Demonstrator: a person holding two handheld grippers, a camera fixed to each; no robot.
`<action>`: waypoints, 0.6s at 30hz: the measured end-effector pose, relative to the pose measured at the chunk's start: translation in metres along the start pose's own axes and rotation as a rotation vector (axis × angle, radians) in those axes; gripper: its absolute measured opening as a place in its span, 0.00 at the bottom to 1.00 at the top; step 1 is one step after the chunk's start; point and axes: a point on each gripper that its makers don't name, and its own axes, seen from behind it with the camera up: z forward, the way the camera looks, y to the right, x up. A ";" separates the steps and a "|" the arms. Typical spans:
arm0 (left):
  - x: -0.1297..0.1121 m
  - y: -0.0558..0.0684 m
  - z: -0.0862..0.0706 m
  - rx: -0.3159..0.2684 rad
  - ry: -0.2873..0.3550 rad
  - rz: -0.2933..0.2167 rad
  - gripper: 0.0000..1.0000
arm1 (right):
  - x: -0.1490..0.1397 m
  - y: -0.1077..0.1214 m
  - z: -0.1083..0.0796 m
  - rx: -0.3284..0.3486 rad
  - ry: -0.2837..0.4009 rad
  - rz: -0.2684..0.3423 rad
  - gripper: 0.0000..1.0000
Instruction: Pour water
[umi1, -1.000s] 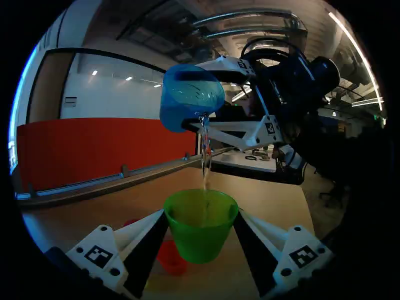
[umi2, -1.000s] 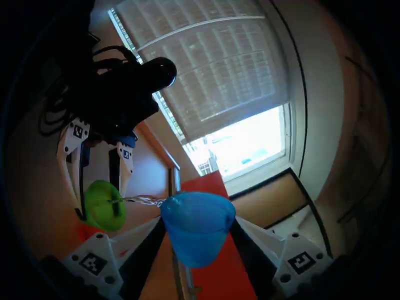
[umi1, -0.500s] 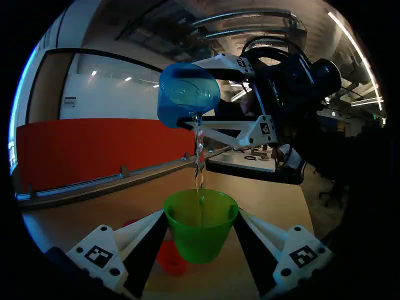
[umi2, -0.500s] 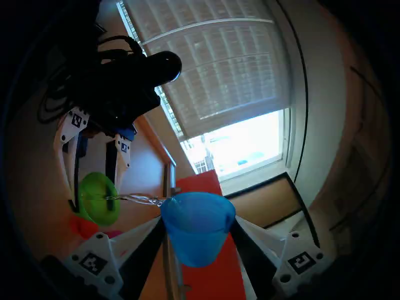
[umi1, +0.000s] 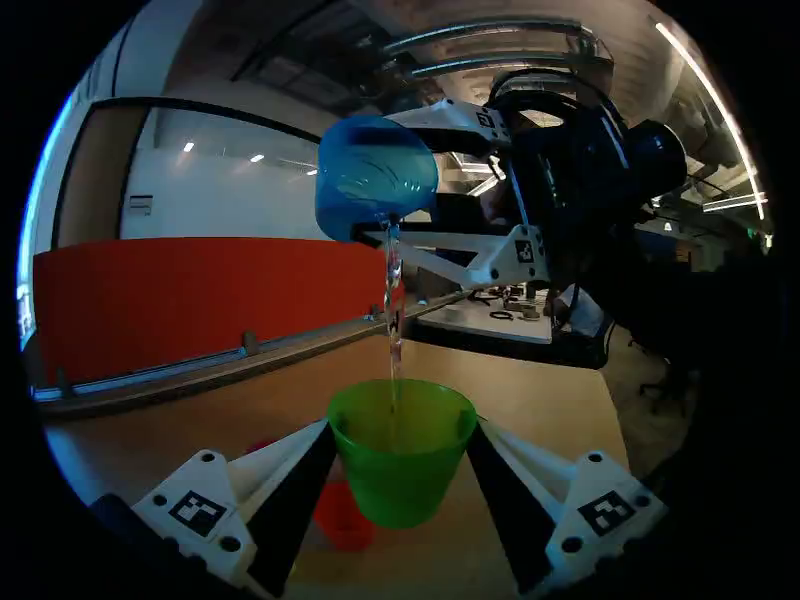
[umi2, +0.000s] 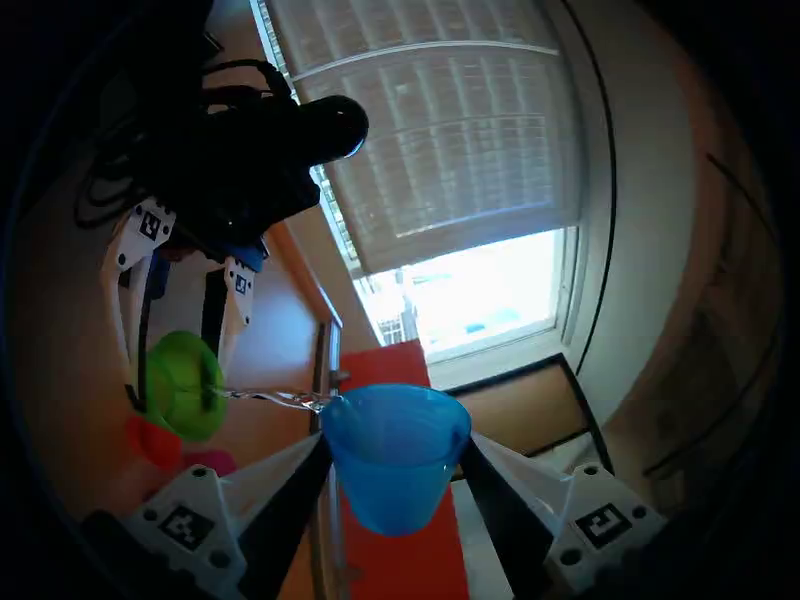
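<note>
Left tongs (umi1: 400, 430) pinch the green cup (umi1: 400, 485) beside a red cup (umi1: 343, 517), right tongs (umi2: 396, 445) the tilted blue cup (umi2: 395, 492) above.

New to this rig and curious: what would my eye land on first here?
In the left gripper view, the blue cup, tipped high up in the right tool, sends a thin stream of water down into the green cup gripped by the left tool at bottom centre. Behind runs a bright red wall panel on the left.
</note>
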 end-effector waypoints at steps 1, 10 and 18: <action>0.000 0.000 0.000 0.000 0.000 0.000 0.86 | 0.000 0.001 0.000 0.000 0.000 -0.002 0.89; -0.001 0.000 0.000 0.000 -0.002 0.001 0.86 | 0.000 0.007 -0.001 -0.010 0.003 -0.021 0.89; 0.000 0.000 0.000 -0.001 -0.002 0.002 0.86 | 0.001 0.010 0.000 -0.014 0.001 -0.048 0.89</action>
